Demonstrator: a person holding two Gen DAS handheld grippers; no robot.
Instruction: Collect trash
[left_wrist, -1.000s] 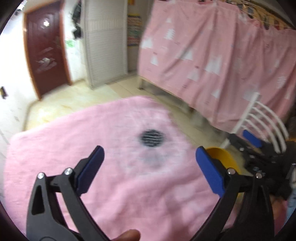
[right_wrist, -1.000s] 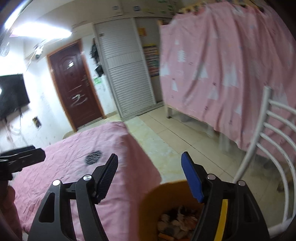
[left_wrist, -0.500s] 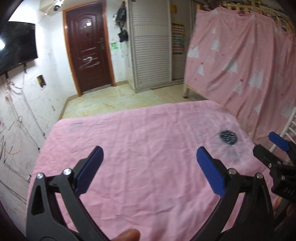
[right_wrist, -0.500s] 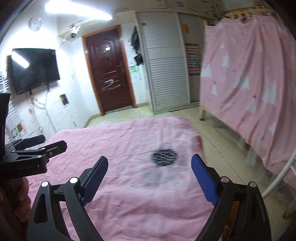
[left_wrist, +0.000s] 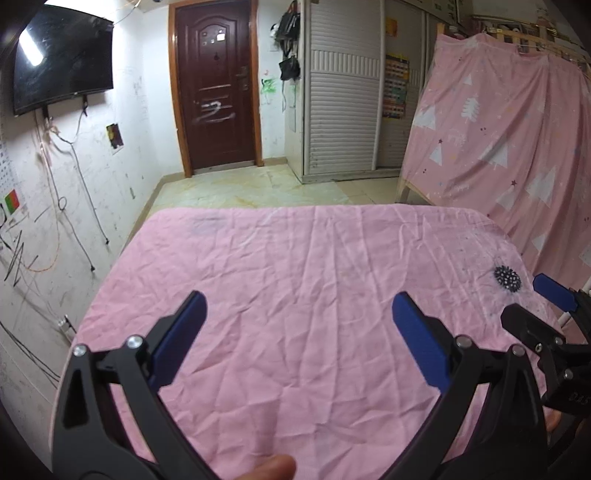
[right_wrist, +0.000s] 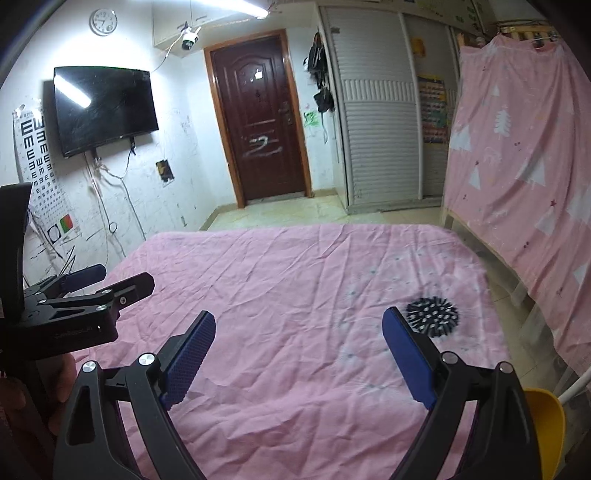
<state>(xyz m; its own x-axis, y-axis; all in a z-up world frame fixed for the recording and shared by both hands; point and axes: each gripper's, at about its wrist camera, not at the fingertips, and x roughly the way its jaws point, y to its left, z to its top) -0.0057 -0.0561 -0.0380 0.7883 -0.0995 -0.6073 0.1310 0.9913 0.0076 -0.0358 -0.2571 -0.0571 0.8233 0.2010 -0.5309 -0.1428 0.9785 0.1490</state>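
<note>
Trash is nowhere visible on the pink-sheeted bed (right_wrist: 295, 280); the yellow bin (right_wrist: 546, 424) sits lower right. Left tool (left_wrist: 299, 317) and right tool (right_wrist: 299, 336) gape wide, holding nothing; collecting looks finished.

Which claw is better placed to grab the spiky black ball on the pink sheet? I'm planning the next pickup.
Right, probably. The spiky black ball lies just beyond the open right claw, near its right finger. From the open left claw it sits far off to the right, past the right claw.
</note>
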